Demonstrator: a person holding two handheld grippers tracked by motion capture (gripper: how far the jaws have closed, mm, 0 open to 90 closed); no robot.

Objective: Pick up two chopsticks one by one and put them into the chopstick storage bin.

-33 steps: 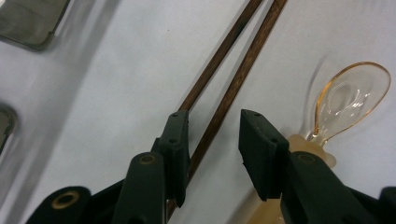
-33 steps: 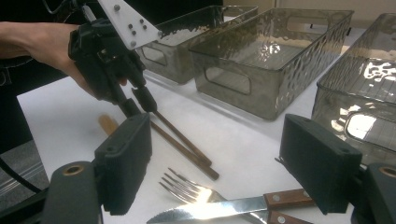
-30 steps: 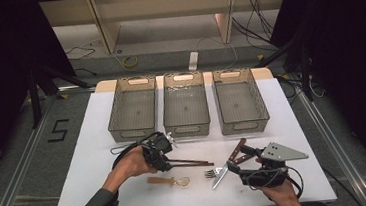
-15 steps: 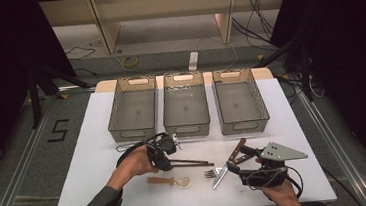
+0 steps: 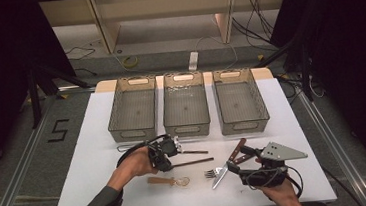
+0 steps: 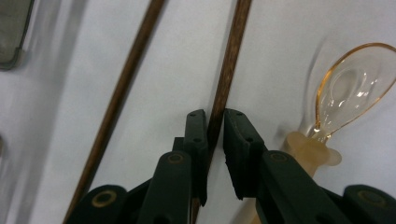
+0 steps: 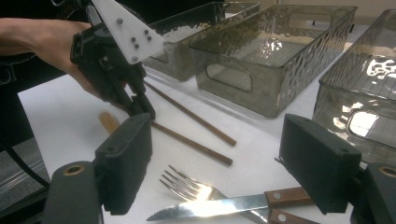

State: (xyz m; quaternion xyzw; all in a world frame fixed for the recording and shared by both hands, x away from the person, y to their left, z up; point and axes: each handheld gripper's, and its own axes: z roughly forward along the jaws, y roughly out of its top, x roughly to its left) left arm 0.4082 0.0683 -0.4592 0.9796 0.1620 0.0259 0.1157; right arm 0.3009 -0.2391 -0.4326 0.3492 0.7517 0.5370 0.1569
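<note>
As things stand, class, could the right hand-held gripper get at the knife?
Probably yes. The right hand-held gripper stands open just before the knife, which lies across the fork on top, nothing covering it.

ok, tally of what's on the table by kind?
Bins: 3
Chopsticks: 2
Spoon: 1
Fork: 1
Knife: 1
Total: 8
</note>
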